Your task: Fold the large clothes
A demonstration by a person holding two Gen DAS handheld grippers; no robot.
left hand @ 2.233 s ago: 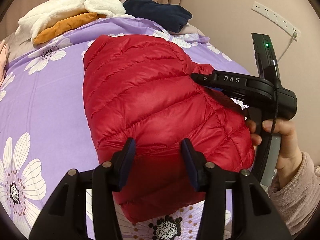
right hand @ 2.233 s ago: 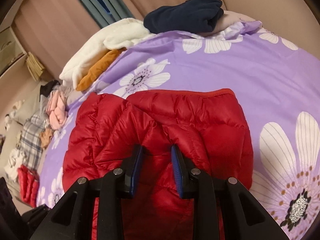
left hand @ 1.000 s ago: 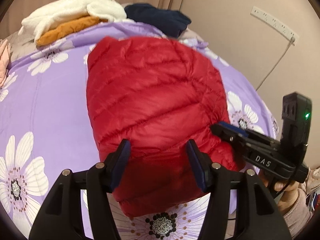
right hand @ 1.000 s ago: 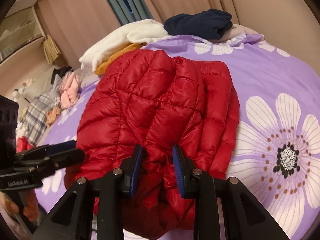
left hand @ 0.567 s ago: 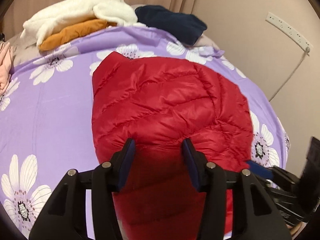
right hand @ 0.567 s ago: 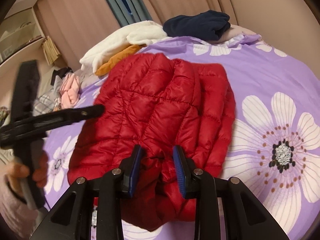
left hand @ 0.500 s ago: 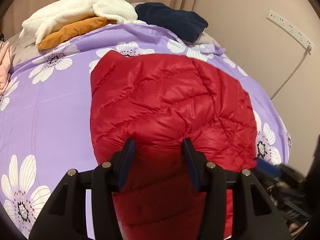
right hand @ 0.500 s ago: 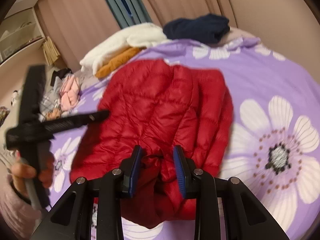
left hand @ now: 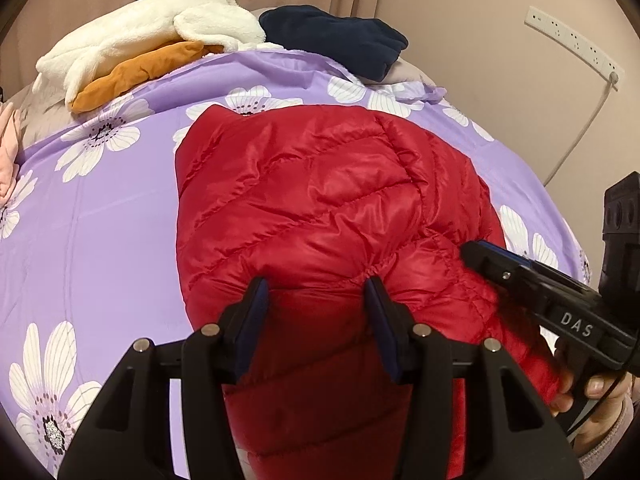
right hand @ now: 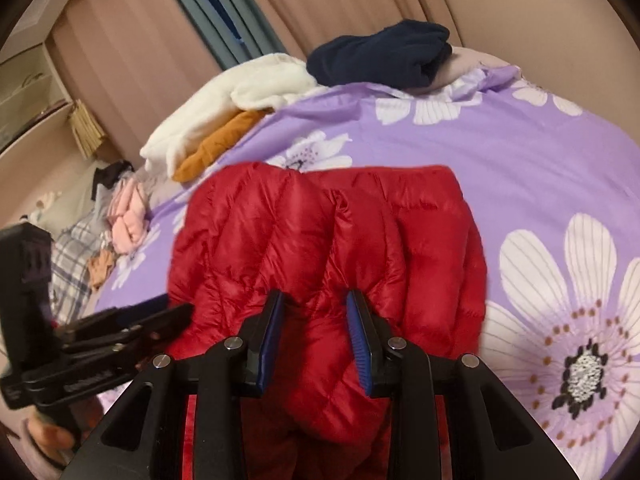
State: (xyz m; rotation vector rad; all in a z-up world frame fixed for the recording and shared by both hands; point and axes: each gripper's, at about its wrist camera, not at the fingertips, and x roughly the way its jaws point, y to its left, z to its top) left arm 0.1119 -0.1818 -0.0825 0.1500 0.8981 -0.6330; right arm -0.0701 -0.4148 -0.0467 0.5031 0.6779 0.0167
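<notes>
A red quilted down jacket (left hand: pixel 320 200) lies folded on the purple flowered bedspread (left hand: pixel 100 220); it also shows in the right wrist view (right hand: pixel 320 240). My left gripper (left hand: pixel 316 292) has its jaws around the jacket's thick near edge. My right gripper (right hand: pixel 314 308) has its jaws around a bulging fold at the jacket's near right side. In the left wrist view the right gripper (left hand: pixel 472 250) pokes in from the right against the jacket. In the right wrist view the left gripper (right hand: pixel 176 314) shows at the left.
A white fleece (left hand: pixel 152 36) over an orange garment (left hand: pixel 140 72) and a navy garment (left hand: pixel 336 40) lie at the bed's far end. Pink and plaid clothes (right hand: pixel 120 220) are piled at the left. A wall with a power strip (left hand: pixel 572 46) stands on the right.
The right gripper has come back in close to the jacket's right side, beside the left gripper. The jacket's near edge has bunched up between both pairs of jaws.
</notes>
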